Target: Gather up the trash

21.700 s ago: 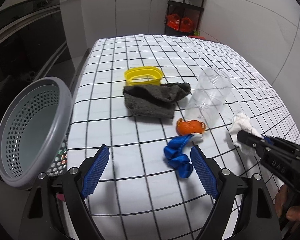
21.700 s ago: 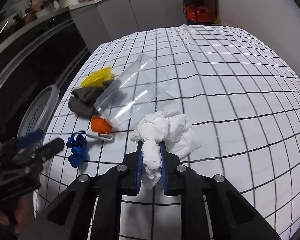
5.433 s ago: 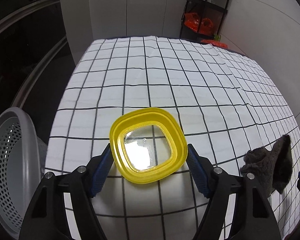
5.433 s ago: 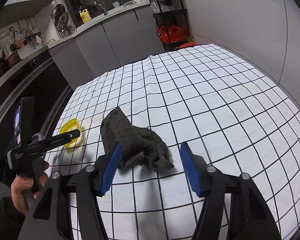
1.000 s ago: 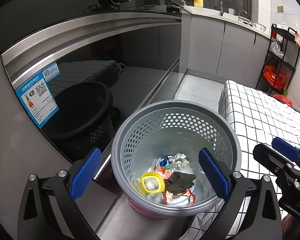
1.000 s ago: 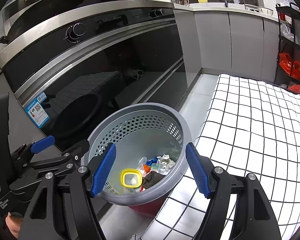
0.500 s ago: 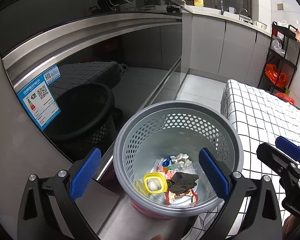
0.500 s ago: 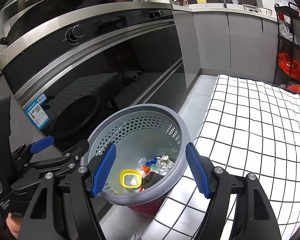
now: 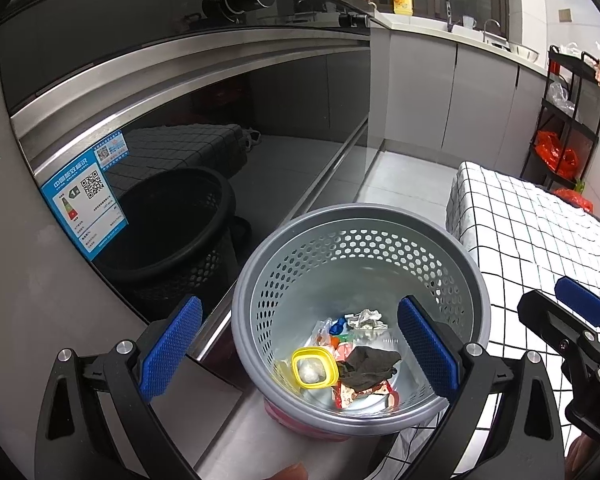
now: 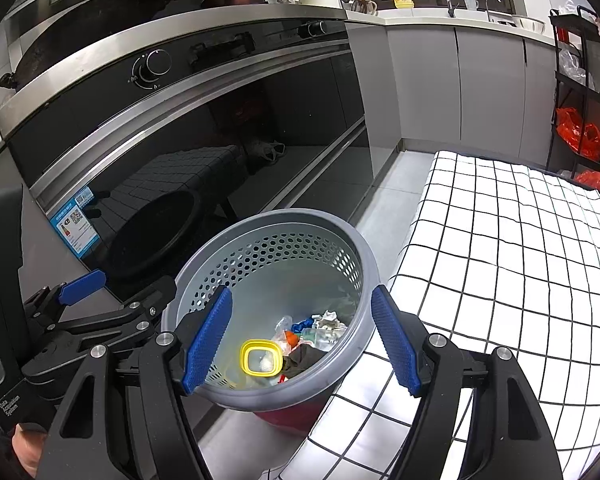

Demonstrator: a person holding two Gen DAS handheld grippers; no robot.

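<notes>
A grey perforated trash basket (image 9: 476,280) stands on the floor beside the table, also in the right wrist view (image 10: 364,256). Inside lie a yellow lid (image 9: 314,368), a dark grey cloth (image 9: 370,364), crumpled white paper (image 9: 366,318), a blue scrap (image 9: 338,326) and red wrappers; the lid (image 10: 261,358) also shows in the right wrist view. My left gripper (image 9: 300,350) is open and empty above the basket's left side. My right gripper (image 10: 302,338) is open and empty above the basket.
A table with a black-and-white checked cloth (image 10: 520,248) stands to the right of the basket. A black glass oven front (image 9: 204,128) with a blue label (image 9: 86,200) is to the left. Grey cabinets and a black shelf rack (image 9: 568,120) stand at the back.
Both grippers have drifted slightly; the basket sits a little further right and lower in the left wrist view. Both grippers stay open and empty.
</notes>
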